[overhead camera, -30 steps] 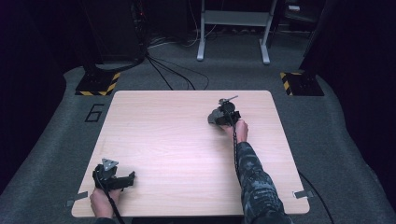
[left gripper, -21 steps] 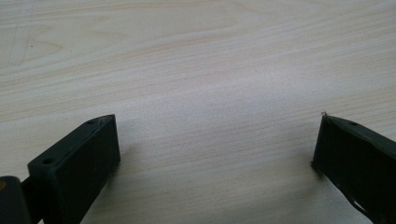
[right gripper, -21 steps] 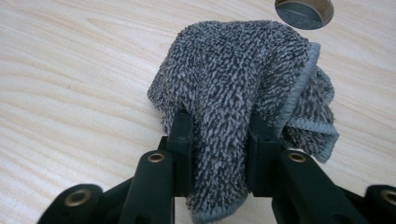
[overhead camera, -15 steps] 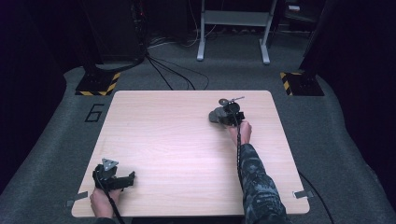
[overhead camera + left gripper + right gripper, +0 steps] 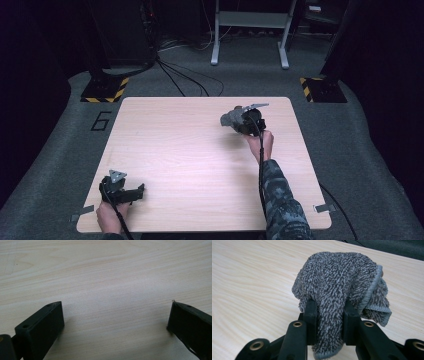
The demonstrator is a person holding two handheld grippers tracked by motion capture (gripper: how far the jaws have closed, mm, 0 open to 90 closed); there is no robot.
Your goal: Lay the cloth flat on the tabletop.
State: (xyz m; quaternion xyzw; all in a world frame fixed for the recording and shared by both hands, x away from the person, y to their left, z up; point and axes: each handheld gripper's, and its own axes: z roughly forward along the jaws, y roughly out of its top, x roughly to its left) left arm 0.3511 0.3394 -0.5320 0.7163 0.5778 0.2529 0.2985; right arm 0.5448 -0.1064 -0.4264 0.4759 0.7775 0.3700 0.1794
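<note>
At the far right of the tabletop, the right claw pinches a grey terry cloth; its jaws have just been closing and now press a fold of the cloth between them, the rest bunched above and ahead of the pads. In the high view the cloth hangs at the claw's left, held off the wood. The right forearm, in a camouflage sleeve, reaches forward from the near edge. At the near left corner, the left claw sits low with its jaws spread wide over bare wood, pointing right, the person's left hand behind it.
</note>
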